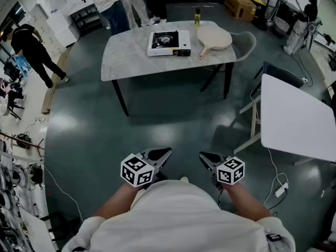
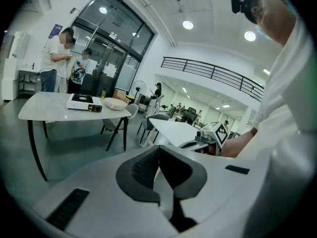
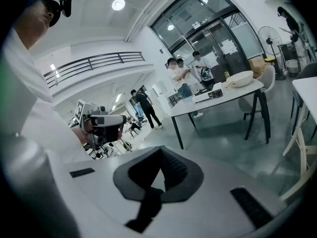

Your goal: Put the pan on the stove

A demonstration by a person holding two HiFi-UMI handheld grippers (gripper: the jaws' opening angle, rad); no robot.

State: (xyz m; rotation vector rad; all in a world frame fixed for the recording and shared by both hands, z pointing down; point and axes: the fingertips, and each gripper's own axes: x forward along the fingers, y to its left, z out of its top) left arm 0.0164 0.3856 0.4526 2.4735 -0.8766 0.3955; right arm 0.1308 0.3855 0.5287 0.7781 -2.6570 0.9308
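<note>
Presently the left tool (image 1: 160, 154) has its jaws together with nothing between them, and the right tool (image 1: 208, 158) is likewise closed and empty (each confirmed in its own gripper view). Both are held low, close in front of the person (image 1: 178, 219), well apart from the grey bench (image 1: 126, 62). On that bench the pan (image 1: 214, 38) lies just beside the white stove (image 1: 169, 43), not on it.

Marble table (image 1: 126, 56) with a yellow bottle (image 1: 197, 17), grey chair (image 1: 247, 45) beside it — white table (image 1: 294, 114) nearer, bystanders (image 1: 116, 7) behind
</note>
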